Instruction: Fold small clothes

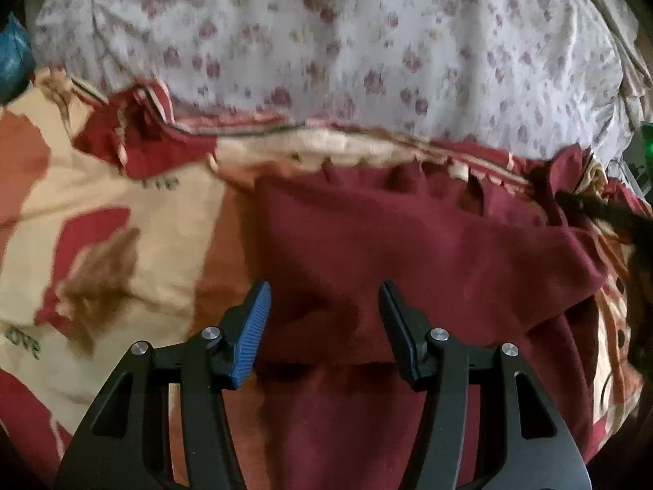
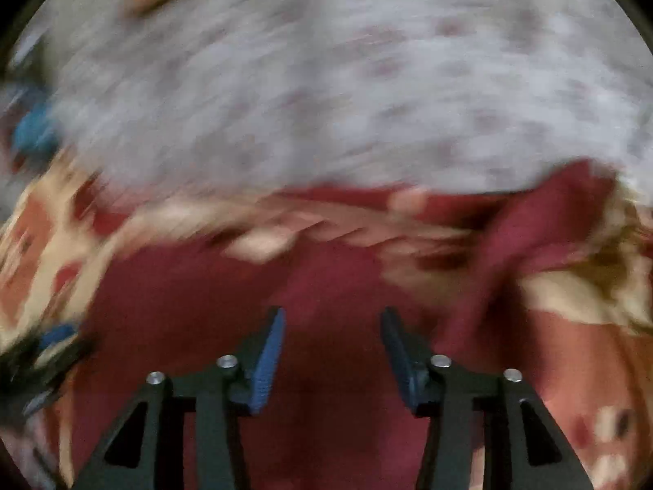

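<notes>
Surface: a bed covered by a patterned blanket [image 1: 102, 204] in cream, orange and red, with a white floral sheet [image 1: 326, 41] bunched across the far side. A blue object [image 1: 12, 57] sits at the far left edge; what it is cannot be told.

Your maroon garment [image 1: 408, 253] lies on the blanket, directly ahead of and beneath both grippers. In the left wrist view a folded layer of it ends in a straight edge just beyond the fingertips, and a sleeve-like part [image 1: 138, 134] lies off to the far left, near the sheet.

Your left gripper [image 1: 324, 290] hangs over the garment with its fingers spread wide, nothing between them. Whether the tips touch the cloth cannot be told.

Right wrist view is heavily motion-blurred. Your right gripper [image 2: 332, 316] also has its fingers spread apart and empty, above the maroon cloth [image 2: 245, 306]. A raised fold of the garment [image 2: 543, 220] shows at right.
</notes>
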`<action>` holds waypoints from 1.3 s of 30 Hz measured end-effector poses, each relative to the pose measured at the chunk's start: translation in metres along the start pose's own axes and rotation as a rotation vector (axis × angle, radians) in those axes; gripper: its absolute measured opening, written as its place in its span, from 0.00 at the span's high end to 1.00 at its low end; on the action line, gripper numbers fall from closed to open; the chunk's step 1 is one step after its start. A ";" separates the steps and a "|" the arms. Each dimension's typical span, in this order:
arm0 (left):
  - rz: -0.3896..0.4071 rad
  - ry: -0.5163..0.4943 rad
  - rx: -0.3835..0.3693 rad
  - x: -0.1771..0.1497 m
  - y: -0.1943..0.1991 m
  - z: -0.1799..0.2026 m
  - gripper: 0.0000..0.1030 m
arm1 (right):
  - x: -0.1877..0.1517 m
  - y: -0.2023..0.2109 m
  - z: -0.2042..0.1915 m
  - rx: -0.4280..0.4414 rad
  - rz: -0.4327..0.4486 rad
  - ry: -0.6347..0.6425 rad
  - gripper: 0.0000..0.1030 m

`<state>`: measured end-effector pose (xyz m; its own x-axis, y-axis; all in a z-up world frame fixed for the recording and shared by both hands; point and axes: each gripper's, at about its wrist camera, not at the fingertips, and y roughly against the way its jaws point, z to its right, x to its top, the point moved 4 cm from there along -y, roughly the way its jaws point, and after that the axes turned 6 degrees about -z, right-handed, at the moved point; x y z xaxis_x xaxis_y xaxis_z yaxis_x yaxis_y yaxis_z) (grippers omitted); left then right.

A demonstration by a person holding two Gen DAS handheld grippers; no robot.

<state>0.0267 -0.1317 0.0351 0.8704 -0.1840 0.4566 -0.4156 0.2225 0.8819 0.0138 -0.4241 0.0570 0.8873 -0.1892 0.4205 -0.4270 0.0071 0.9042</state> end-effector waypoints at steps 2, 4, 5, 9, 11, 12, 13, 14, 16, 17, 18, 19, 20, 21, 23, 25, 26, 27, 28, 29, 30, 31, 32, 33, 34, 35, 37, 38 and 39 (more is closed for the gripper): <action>0.013 0.001 -0.005 0.004 0.006 0.001 0.47 | 0.020 -0.009 0.043 -0.073 -0.002 -0.111 0.47; 0.011 0.006 -0.017 0.006 0.005 0.003 0.47 | 0.037 -0.029 0.075 -0.126 -0.041 -0.178 0.47; 0.005 0.007 -0.020 0.006 0.004 0.004 0.47 | 0.041 -0.037 0.085 -0.137 -0.056 -0.198 0.47; -0.034 -0.001 -0.020 0.002 -0.007 0.010 0.47 | 0.053 -0.081 0.111 -0.133 -0.145 -0.283 0.48; -0.060 -0.014 -0.017 -0.001 -0.010 0.011 0.47 | 0.053 -0.090 0.118 -0.086 -0.146 -0.294 0.83; -0.064 -0.017 -0.013 -0.002 -0.011 0.010 0.47 | 0.050 -0.087 0.123 -0.088 -0.139 -0.301 0.87; -0.063 -0.017 -0.011 -0.002 -0.012 0.009 0.47 | 0.047 -0.077 0.129 -0.067 -0.109 -0.315 0.91; -0.061 -0.014 -0.006 -0.002 -0.012 0.007 0.47 | 0.042 -0.064 0.136 -0.042 -0.076 -0.320 0.94; -0.062 0.005 0.002 -0.001 -0.014 0.002 0.47 | 0.030 -0.034 0.150 -0.023 -0.021 -0.323 0.94; -0.065 0.023 0.000 0.000 -0.015 -0.001 0.47 | 0.022 -0.015 0.159 -0.011 0.011 -0.333 0.94; -0.067 0.036 -0.004 0.000 -0.016 -0.003 0.47 | 0.013 0.002 0.168 -0.001 0.037 -0.348 0.94; -0.068 0.048 -0.010 0.000 -0.017 -0.005 0.47 | 0.002 0.021 0.177 0.009 0.067 -0.365 0.94; -0.071 0.059 -0.015 0.000 -0.017 -0.005 0.47 | -0.009 0.039 0.187 0.018 0.094 -0.382 0.94; -0.073 0.063 -0.015 -0.001 -0.018 -0.005 0.47 | -0.020 0.057 0.196 0.016 0.111 -0.396 0.94; -0.079 0.060 -0.012 -0.003 -0.019 -0.002 0.47 | -0.034 0.078 0.212 -0.002 0.127 -0.416 0.94; -0.083 0.052 -0.003 -0.004 -0.019 0.002 0.47 | -0.056 0.086 0.224 -0.006 0.109 -0.420 0.94; -0.082 0.048 0.002 -0.005 -0.019 0.004 0.47 | -0.069 0.087 0.228 -0.018 0.092 -0.414 0.94; -0.080 0.043 0.007 -0.005 -0.017 0.006 0.47 | -0.083 0.087 0.232 -0.029 0.074 -0.409 0.94; -0.079 0.040 0.007 -0.005 -0.017 0.008 0.47 | -0.100 0.084 0.232 -0.034 0.042 -0.404 0.94; -0.078 0.037 0.006 -0.005 -0.015 0.010 0.47 | -0.110 0.080 0.235 -0.029 0.023 -0.408 0.94; -0.078 0.035 0.006 -0.005 -0.014 0.011 0.47 | -0.123 0.079 0.236 -0.016 0.001 -0.416 0.94; -0.078 0.031 0.007 -0.004 -0.014 0.011 0.47 | -0.133 0.078 0.240 -0.005 -0.019 -0.419 0.94; -0.079 0.026 0.009 -0.004 -0.013 0.012 0.47 | -0.140 0.078 0.242 -0.001 -0.032 -0.419 0.92; -0.079 0.021 0.012 -0.003 -0.012 0.013 0.47 | -0.144 0.080 0.245 -0.001 -0.034 -0.418 0.85; -0.079 0.019 0.014 -0.003 -0.011 0.014 0.47 | -0.145 0.084 0.248 -0.036 -0.021 -0.424 0.64; -0.077 0.019 0.014 -0.002 -0.010 0.015 0.47 | -0.144 0.090 0.253 -0.076 0.000 -0.428 0.49; -0.075 0.022 0.010 -0.002 -0.008 0.016 0.47 | -0.132 0.101 0.261 -0.094 0.051 -0.434 0.46; -0.073 0.022 0.007 -0.002 -0.007 0.017 0.47 | -0.127 0.103 0.266 -0.096 0.066 -0.447 0.45; -0.073 0.020 0.007 -0.002 -0.006 0.019 0.47 | -0.121 0.103 0.273 -0.106 0.076 -0.466 0.44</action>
<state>0.0226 -0.1505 0.0313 0.9034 -0.1805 0.3891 -0.3528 0.2030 0.9134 -0.1850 -0.6686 0.0794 0.6718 -0.6037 0.4292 -0.4457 0.1334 0.8852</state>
